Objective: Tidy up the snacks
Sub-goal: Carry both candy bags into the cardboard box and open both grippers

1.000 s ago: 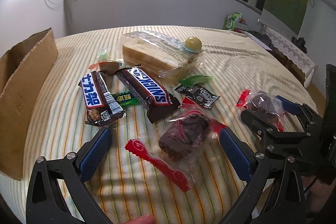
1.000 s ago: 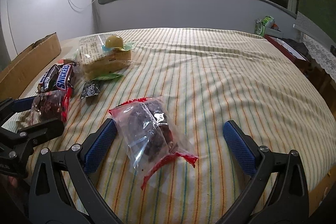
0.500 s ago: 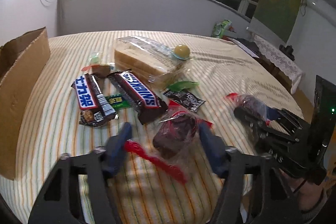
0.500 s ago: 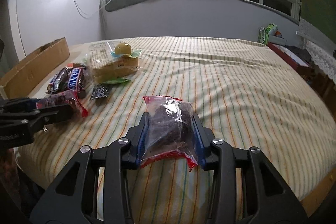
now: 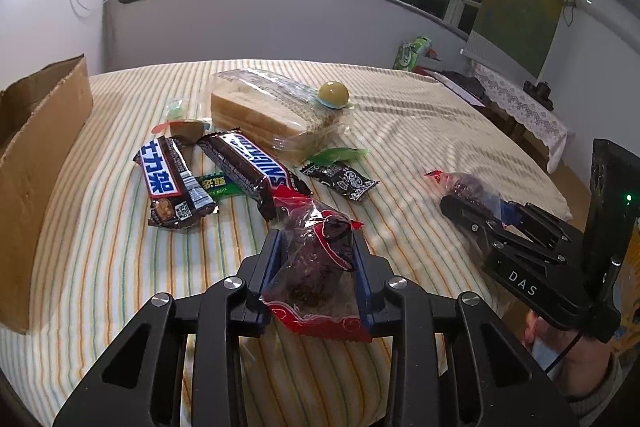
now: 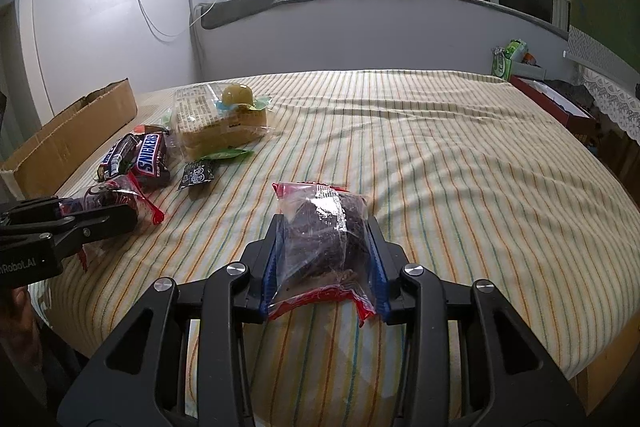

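Two clear bags with red edges hold dark brownie-like snacks. One bag (image 5: 316,267) stands squeezed between the blue pads of my left gripper (image 5: 316,239), whose jaws are closing on it. The other bag (image 6: 320,203) is pinched in my right gripper (image 6: 326,223), just above the striped cloth (image 6: 460,155). In the left wrist view the right gripper (image 5: 478,207) shows at the right edge with its bag (image 5: 464,185). The right wrist view has the left gripper (image 6: 92,211) at its left edge.
Beyond my left gripper lie a Snickers bar (image 5: 252,167), a blue-labelled chocolate bar (image 5: 172,183), a green wrapper (image 5: 220,185), a small black packet (image 5: 340,181), bagged sliced bread (image 5: 272,115) and a jelly cup (image 5: 333,93). A cardboard box (image 5: 36,155) stands at the left.
Both grippers went from wide open around their bags to closed on them. Each bag is now bunched up between the pads.
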Tool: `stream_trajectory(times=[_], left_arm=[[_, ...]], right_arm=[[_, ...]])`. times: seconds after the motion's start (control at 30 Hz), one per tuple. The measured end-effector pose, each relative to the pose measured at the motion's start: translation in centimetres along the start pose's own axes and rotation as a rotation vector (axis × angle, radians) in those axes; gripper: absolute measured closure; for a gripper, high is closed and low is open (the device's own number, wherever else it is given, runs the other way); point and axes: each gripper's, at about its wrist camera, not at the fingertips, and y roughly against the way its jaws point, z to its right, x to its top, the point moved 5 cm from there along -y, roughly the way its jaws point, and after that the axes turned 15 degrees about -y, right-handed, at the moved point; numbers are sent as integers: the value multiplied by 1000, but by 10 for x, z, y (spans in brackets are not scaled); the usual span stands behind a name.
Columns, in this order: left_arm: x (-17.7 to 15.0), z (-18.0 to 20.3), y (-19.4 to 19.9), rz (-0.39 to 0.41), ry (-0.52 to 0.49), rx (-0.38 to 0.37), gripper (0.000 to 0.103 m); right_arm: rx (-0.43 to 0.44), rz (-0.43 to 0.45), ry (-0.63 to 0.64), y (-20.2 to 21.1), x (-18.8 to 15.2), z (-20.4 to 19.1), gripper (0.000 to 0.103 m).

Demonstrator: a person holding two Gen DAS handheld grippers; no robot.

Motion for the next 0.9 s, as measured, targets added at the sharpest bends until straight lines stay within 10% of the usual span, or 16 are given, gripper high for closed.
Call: stream_trajectory(times=[0.4, 0.9], left_arm=[[9, 0, 20, 56, -40, 46, 72], [90, -32, 147, 288, -108, 209, 72]], right_arm=[[8, 62, 0, 21, 23, -15, 64], [45, 264, 123, 120, 109, -104, 64]])
